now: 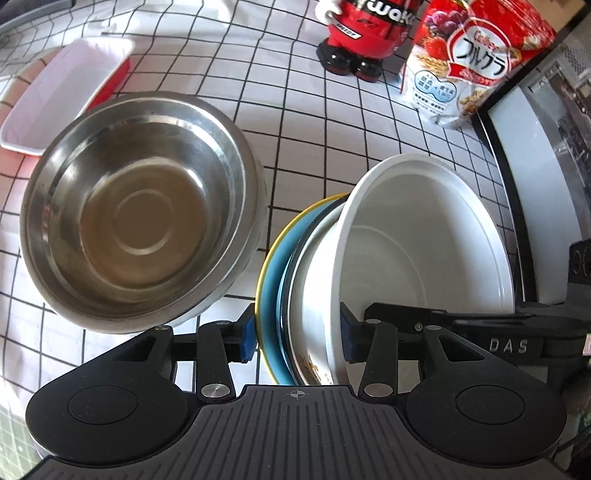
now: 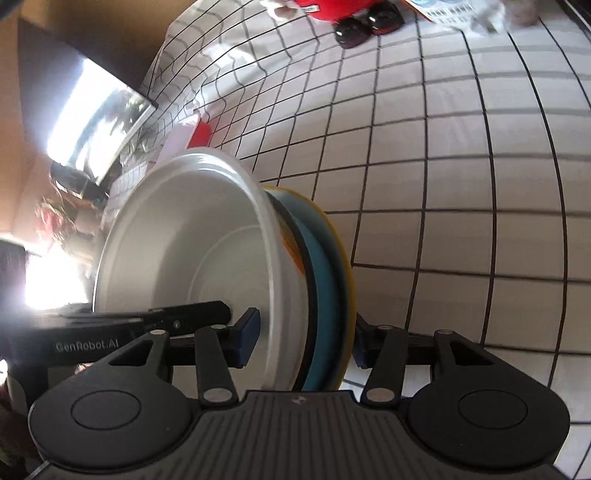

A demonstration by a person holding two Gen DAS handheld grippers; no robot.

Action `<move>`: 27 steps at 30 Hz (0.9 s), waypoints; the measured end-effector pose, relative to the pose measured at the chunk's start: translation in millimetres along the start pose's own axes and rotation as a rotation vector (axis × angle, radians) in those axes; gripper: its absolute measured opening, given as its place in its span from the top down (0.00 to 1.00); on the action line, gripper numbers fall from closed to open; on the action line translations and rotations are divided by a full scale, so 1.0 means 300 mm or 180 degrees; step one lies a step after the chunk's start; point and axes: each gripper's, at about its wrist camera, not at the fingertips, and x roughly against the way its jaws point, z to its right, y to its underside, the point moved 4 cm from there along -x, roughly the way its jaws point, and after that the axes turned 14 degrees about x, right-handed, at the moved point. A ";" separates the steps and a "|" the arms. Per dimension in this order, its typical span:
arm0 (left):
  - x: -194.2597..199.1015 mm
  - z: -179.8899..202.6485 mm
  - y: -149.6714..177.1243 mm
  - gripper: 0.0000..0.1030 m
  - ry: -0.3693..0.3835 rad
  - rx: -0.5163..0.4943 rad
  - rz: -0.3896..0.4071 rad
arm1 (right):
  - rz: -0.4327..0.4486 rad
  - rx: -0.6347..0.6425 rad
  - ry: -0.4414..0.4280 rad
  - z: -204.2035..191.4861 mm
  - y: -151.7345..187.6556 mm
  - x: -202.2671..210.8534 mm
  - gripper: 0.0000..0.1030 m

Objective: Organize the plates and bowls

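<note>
A stack of dishes stands on edge: a white bowl (image 1: pixel 424 240), a dark-rimmed white dish (image 1: pixel 314 295) and a blue plate with a yellow rim (image 1: pixel 271 288). My left gripper (image 1: pixel 297 336) straddles the stack, one pad against the yellow rim, the other inside the bowl wall. My right gripper (image 2: pixel 304 339) grips the same stack from the other side, with one pad inside the white bowl (image 2: pixel 192 251) and one behind the blue plate (image 2: pixel 327 280). The bowl leans slightly away from the dish. A large steel bowl (image 1: pixel 140 214) sits upright on the tablecloth to the left.
A red tray with a white inside (image 1: pixel 66 88) lies at the far left. A red figure (image 1: pixel 362 33) and a cereal bag (image 1: pixel 472 62) stand at the back. A black-framed appliance (image 1: pixel 535 147) borders the right side. The checked tablecloth (image 2: pixel 461 184) covers the table.
</note>
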 end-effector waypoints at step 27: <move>-0.016 0.081 -0.004 0.45 -0.0488 -0.0447 -0.0178 | 0.0123 -0.0022 -0.0090 0.015 0.020 0.007 0.50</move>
